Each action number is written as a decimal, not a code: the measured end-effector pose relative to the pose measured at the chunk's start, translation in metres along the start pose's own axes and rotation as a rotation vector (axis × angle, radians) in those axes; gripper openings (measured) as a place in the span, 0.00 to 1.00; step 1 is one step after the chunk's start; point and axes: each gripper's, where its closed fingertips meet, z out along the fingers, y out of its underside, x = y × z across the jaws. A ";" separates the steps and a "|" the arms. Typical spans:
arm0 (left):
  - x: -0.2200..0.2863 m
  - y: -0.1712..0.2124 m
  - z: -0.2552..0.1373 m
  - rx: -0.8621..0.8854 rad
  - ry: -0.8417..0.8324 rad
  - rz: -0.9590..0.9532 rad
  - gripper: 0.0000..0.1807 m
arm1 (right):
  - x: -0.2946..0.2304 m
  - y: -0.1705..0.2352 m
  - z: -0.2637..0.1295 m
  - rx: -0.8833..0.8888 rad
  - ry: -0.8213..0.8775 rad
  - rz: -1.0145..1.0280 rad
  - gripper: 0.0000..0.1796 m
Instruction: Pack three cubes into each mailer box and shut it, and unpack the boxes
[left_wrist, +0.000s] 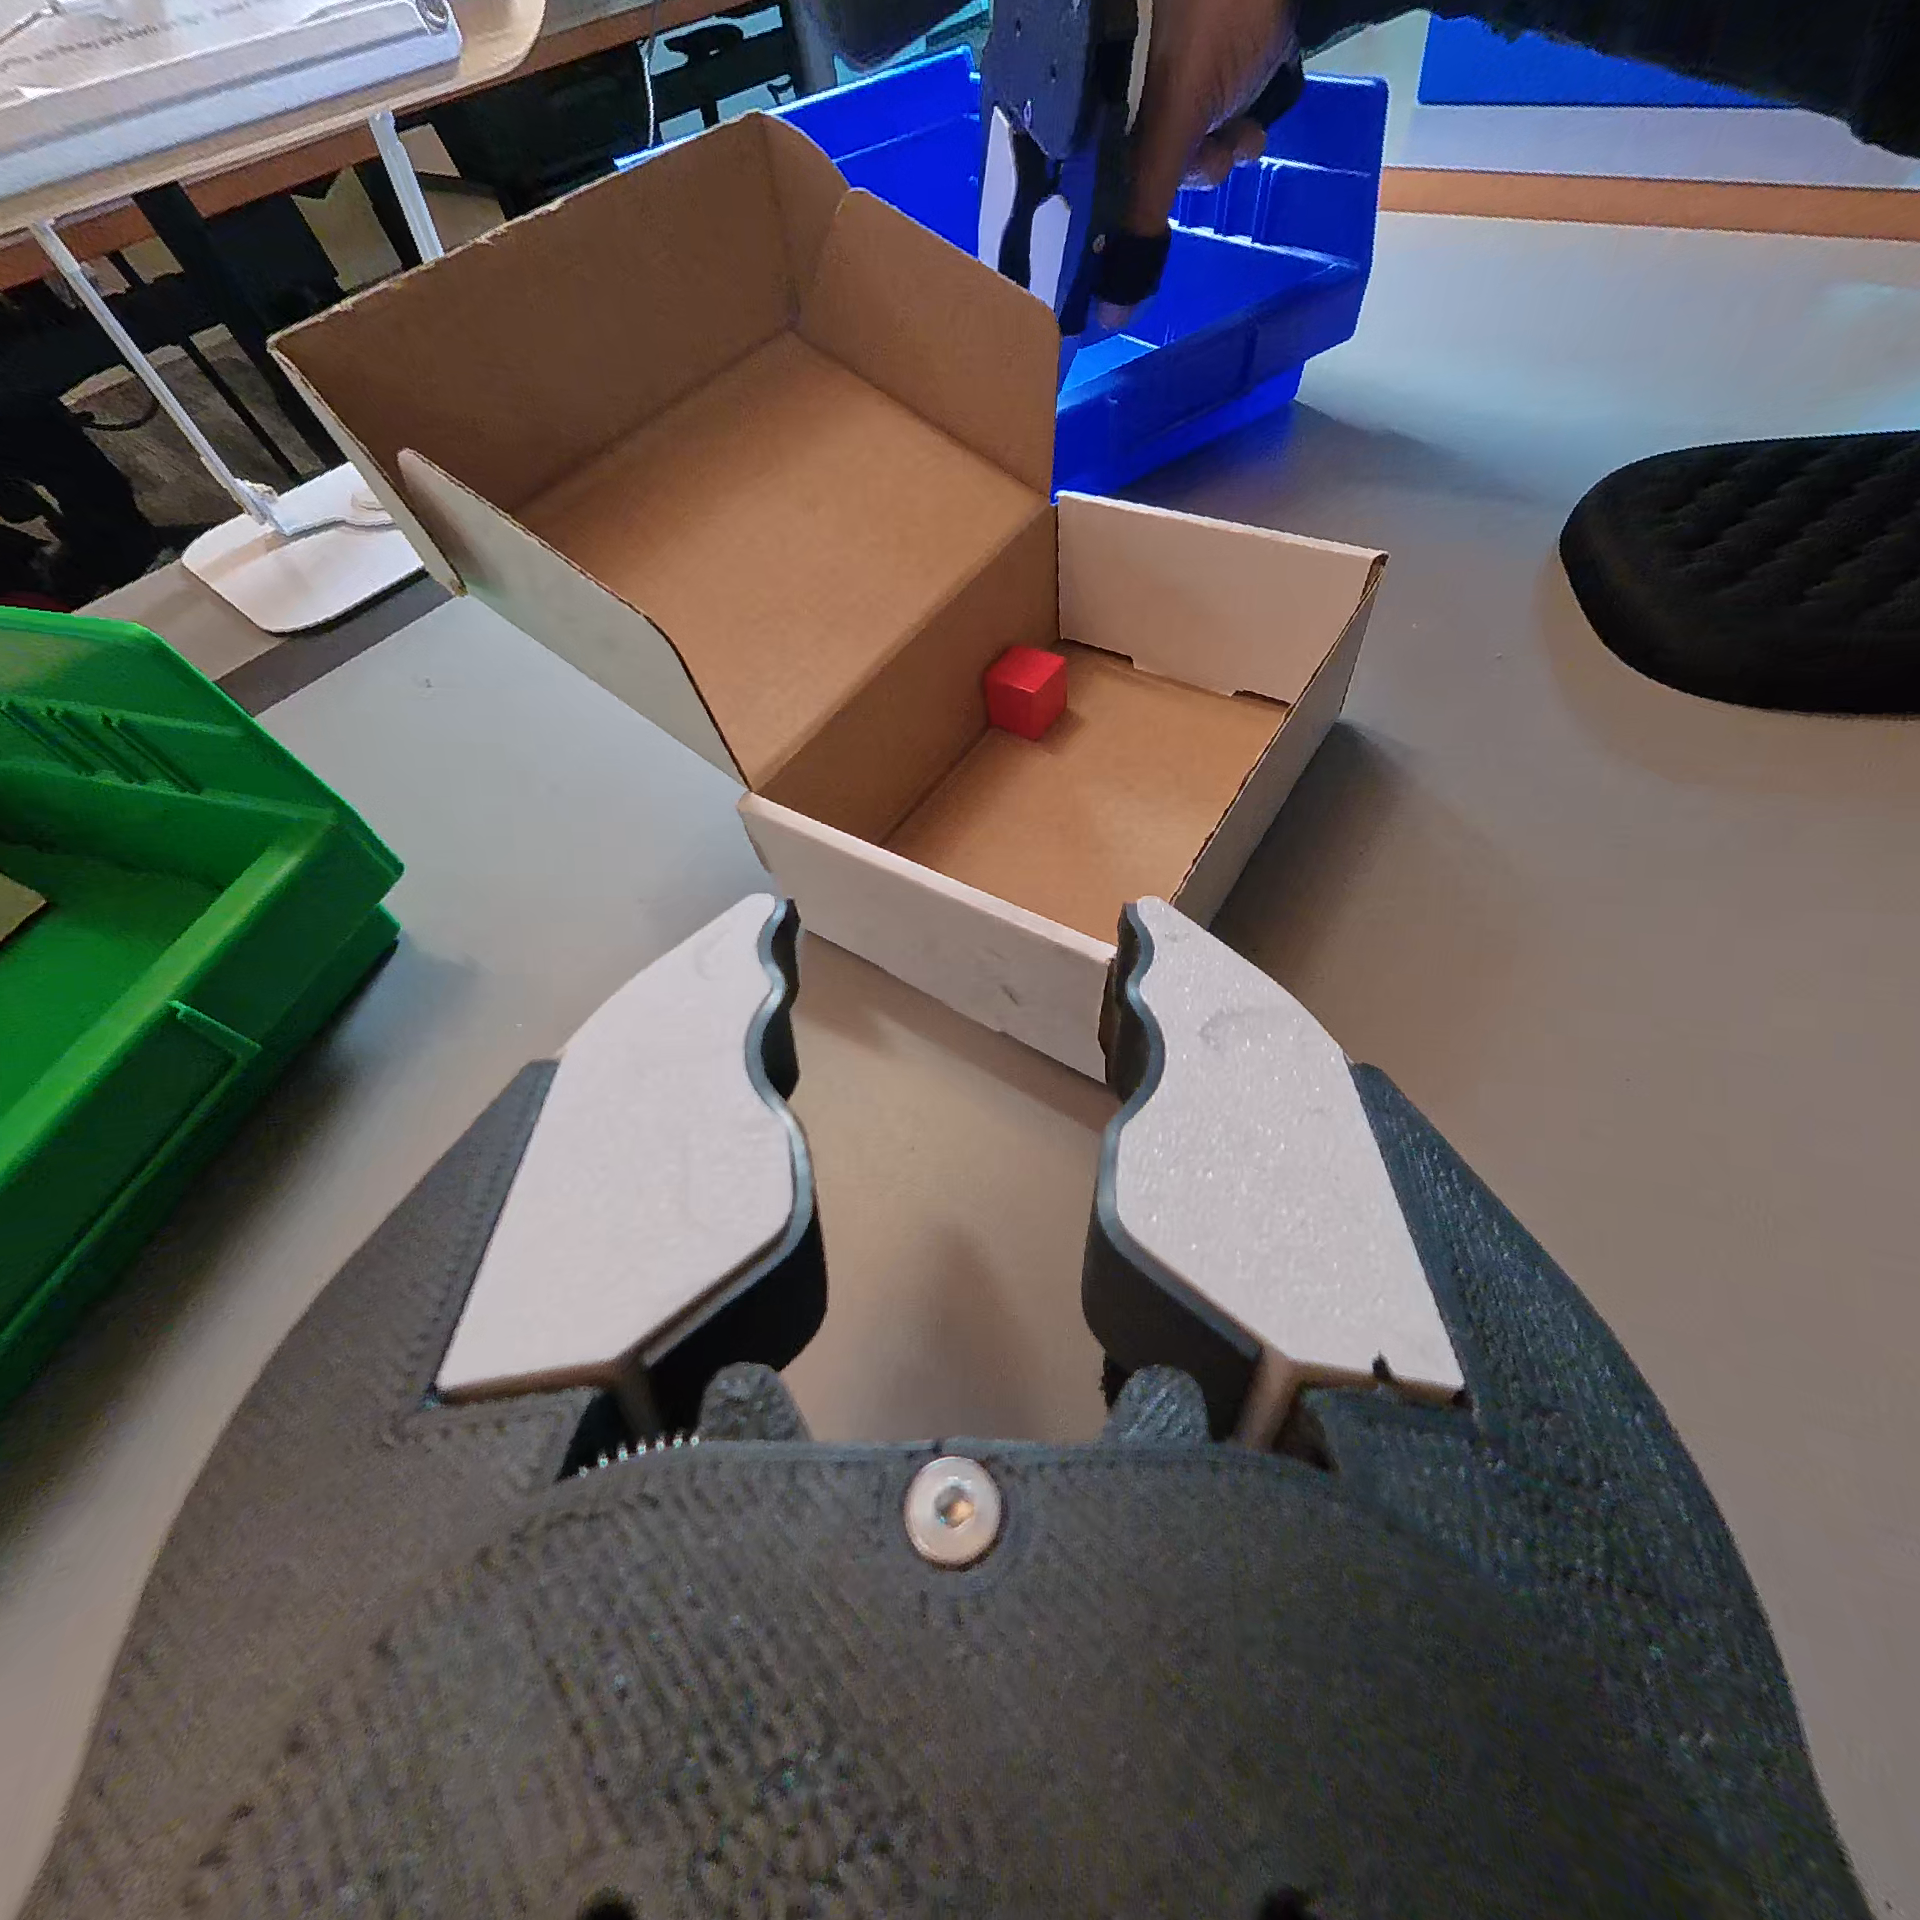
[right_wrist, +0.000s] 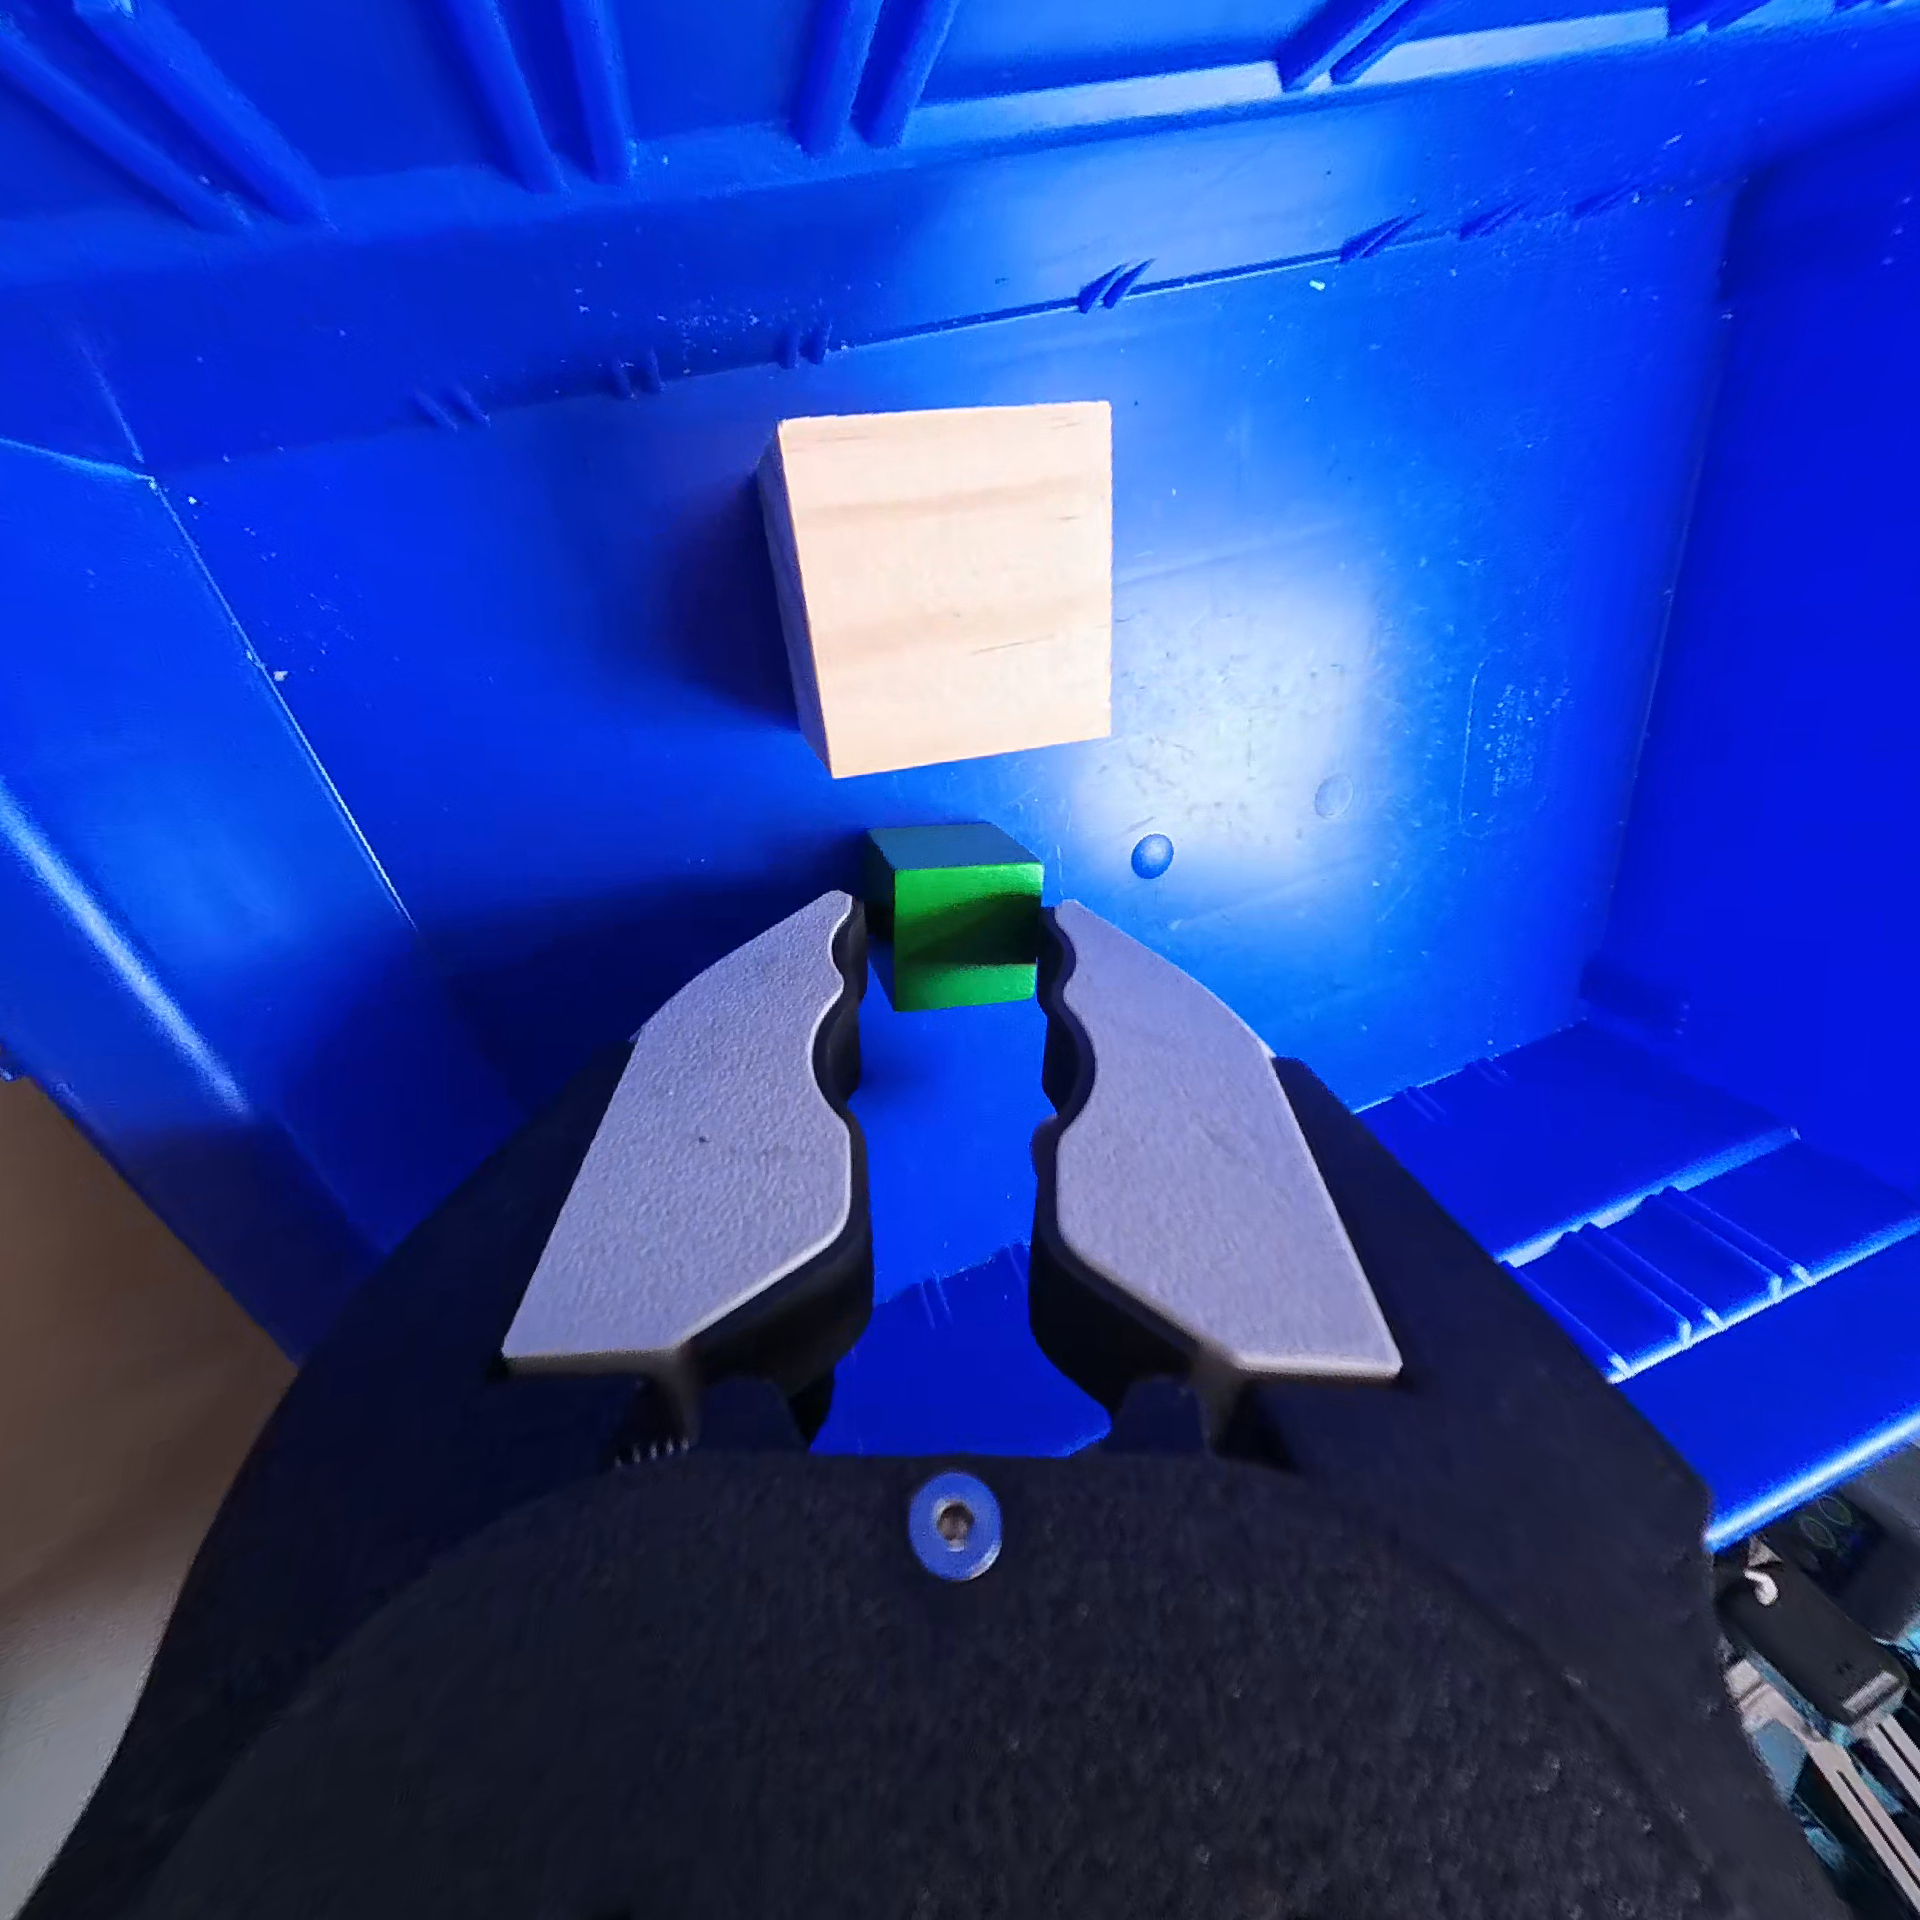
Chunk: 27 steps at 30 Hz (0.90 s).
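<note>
An open white mailer box (left_wrist: 935, 935) stands on the table with its lid up. One red cube (left_wrist: 1025, 691) sits in its far corner. My left gripper (left_wrist: 956, 930) is open and empty, just in front of the box's near wall. My right gripper (right_wrist: 951, 920) is down inside the blue bin (right_wrist: 1455, 520), its fingertips closed against both sides of a small green cube (right_wrist: 956, 935) on the bin floor. A larger plain wooden cube (right_wrist: 951, 587) lies just beyond it. The right gripper also shows in the left wrist view (left_wrist: 1049, 208), held by a hand over the blue bin (left_wrist: 1226, 343).
A green bin (left_wrist: 156, 935) stands at the left, close to my left gripper. A black padded chair seat (left_wrist: 1756, 582) sits at the right. A white lamp base (left_wrist: 291, 561) stands behind the box at the table's edge. The larger plain wooden cube (right_wrist: 951, 587) is closer to my right gripper, around 6 centimetres from its tips; the left tips are 35 centimetres off.
</note>
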 end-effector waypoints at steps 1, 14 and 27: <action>0.000 0.000 0.000 -0.001 0.001 0.000 0.32 | 0.000 -0.001 0.000 0.005 0.003 -0.004 0.17; 0.000 -0.001 0.000 0.004 0.003 0.004 0.32 | 0.002 0.000 0.000 -0.005 0.008 -0.151 0.17; 0.002 0.002 0.003 -0.016 0.005 0.013 0.32 | -0.070 -0.065 -0.128 0.425 -0.021 -0.252 0.21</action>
